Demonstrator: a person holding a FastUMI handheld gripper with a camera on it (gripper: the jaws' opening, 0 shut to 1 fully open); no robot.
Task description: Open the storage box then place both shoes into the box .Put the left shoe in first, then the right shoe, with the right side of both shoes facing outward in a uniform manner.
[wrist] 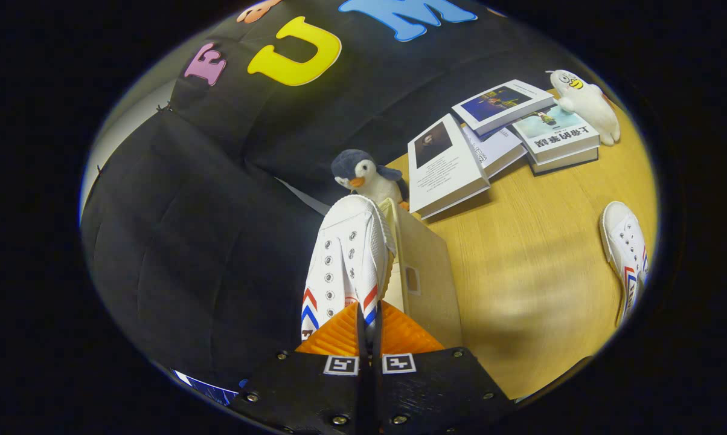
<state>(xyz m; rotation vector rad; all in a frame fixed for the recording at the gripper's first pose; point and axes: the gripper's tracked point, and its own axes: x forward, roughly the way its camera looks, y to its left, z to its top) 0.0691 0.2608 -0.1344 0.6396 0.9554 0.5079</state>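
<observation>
- The gripper [368, 326] has its fingers drawn close together, pinching the heel end of a white shoe [345, 260], toe pointing away from the fingers.
- That shoe hangs just beside and above the storage box [427, 275], along the side nearest the booth wall — not yet inside, as far as I can judge; I cannot make out the box's opening or its lid.
- Risk: the grip is thin and at one end only, so the shoe could swing or slip out during lowering — and land with the wrong side facing outward.
- Risk: the toe is close to the box's upper edge and to the toy penguin [366, 175] just behind the box; a careless move could catch the rim or knock the toy.
- Count: two shoes — the held one and a second shoe [626, 257] lying on the table [538, 272], well apart from the box.
- One box; two soft toys, the penguin and a white one [587, 103] beyond the books [502, 139]; about four books, farther from the box than the penguin.
</observation>
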